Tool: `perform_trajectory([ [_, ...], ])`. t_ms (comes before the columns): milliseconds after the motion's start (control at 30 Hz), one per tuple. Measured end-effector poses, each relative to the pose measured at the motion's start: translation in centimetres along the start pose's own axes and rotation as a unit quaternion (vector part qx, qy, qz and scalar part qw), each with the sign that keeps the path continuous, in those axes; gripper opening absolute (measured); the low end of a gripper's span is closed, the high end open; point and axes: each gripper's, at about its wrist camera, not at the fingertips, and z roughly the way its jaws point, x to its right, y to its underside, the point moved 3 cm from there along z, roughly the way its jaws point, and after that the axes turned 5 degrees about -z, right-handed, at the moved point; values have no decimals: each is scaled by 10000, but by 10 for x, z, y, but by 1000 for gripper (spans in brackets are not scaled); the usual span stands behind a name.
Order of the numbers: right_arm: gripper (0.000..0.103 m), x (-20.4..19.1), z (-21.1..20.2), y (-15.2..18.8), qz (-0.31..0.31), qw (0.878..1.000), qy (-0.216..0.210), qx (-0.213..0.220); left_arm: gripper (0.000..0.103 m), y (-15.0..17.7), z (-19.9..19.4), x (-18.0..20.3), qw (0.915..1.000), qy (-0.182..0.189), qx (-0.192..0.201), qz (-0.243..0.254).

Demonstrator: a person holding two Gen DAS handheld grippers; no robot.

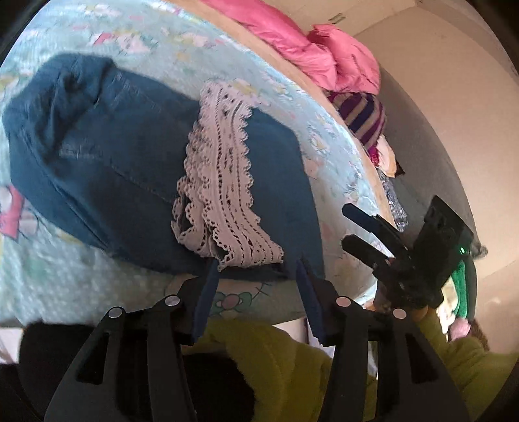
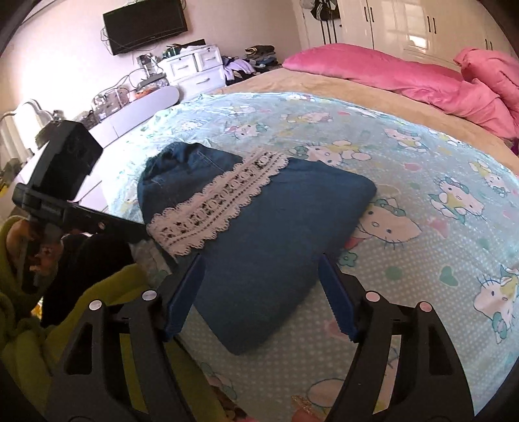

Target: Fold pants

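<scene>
The dark blue denim pants (image 1: 129, 168) lie folded into a compact bundle on the bed, with a white lace trim (image 1: 220, 181) across the top. They also show in the right wrist view (image 2: 269, 224) with the lace trim (image 2: 217, 201). My left gripper (image 1: 256, 269) is open and empty, its fingertips at the near edge of the bundle. My right gripper (image 2: 262, 259) is open and empty, its jaws standing either side of the bundle's near end. The right gripper shows in the left wrist view (image 1: 352, 224), open, just off the bed edge. The left gripper's tips are hidden in the right wrist view.
A light blue cartoon-print sheet (image 2: 405, 168) covers the bed. A pink quilt (image 2: 421, 81) lies at the far side. A striped purple garment (image 1: 363, 117) sits beyond the bed edge. A white dresser (image 2: 194, 68) and wardrobe (image 2: 405, 26) stand behind. The person's green sleeve (image 1: 269, 363) is near.
</scene>
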Motion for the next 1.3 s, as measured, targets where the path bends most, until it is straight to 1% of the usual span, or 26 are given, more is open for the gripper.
perform_trajectory([
  [67,65,-4,2,0,-53,10000,-35,-19,55,-4,6,0,10000,7,16,-89],
  [133,65,-9,5,1,-87,9999,-58,-45,53,-7,13,-3,9999,-110,38,-97],
  [167,65,-11,7,2,-76,9999,-96,-66,46,-10,17,-6,9997,-125,58,-205],
  [200,65,-12,10,3,-61,9999,-127,-95,35,-11,19,-6,9996,-155,101,-208],
  [233,65,-15,13,4,-55,9998,-162,-128,15,-12,20,-7,9994,-283,166,-127],
  [267,65,-18,15,4,-67,9997,-176,-157,15,-13,17,-7,9989,-392,250,-75],
  [367,65,-28,20,4,-234,9992,-237,-233,15,-13,-3,-4,9984,-347,446,26],
  [400,65,-31,24,5,-304,9989,-196,-300,15,-13,-14,-2,9968,-500,598,198],
  [467,65,-34,32,6,-361,9982,-138,-464,15,-16,-24,-6,9939,-737,782,247],
  [533,65,-34,39,9,-368,9977,-93,-566,14,-21,-24,-17,9921,-934,819,175],
  [600,65,-35,40,10,-369,9974,-122,-607,13,-25,-21,-25,9936,-912,657,53],
  [633,65,-34,38,10,-381,9974,-125,-591,15,-25,-21,-27,9942,-887,605,11],
  [667,65,-34,34,10,-396,9977,-110,-538,23,-25,-24,-28,9946,-842,614,-17],
  [700,65,-32,29,10,-376,9981,-107,-483,27,-26,-25,-26,9947,-812,634,-20],
  [767,65,-27,22,10,-277,9987,-100,-424,50,-28,-29,-21,9944,-792,703,45],
  [800,65,-24,19,10,-250,9988,-61,-405,54,-28,-30,-21,9944,-781,703,57],
  [833,65,-23,17,11,-249,9989,-18,-391,60,-29,-28,-21,9946,-777,688,49],
  [867,65,-22,16,12,-252,9989,1,-384,70,-30,-24,-22,9949,-791,625,19],
  [967,65,-21,16,14,-241,9990,2,-384,80,-30,-8,-22,9948,-902,468,3],
  [1067,65,-23,21,15,-243,9989,-23,-409,80,-30,3,-17,9932,-1065,447,152],
  [1100,65,-23,24,16,-235,9987,-25,-442,79,-29,6,-12,9922,-1128,439,290],
  [1133,65,-23,28,16,-229,9986,-43,-479,63,-29,10,-8,9909,-1203,446,411],
  [1167,65,-23,31,16,-220,9984,-38,-510,38,-29,12,-7,9894,-1296,436,486],
  [1200,65,-23,33,17,-207,9983,-28,-546,33,-29,15,-8,9882,-1379,433,510],
  [1267,65,-24,35,18,-177,9980,-50,-605,22,-28,10,-9,9896,-1290,436,464],
  [1300,65,-24,33,18,-167,9980,-71,-601,20,-26,5,-7,9904,-1227,450,458],
])
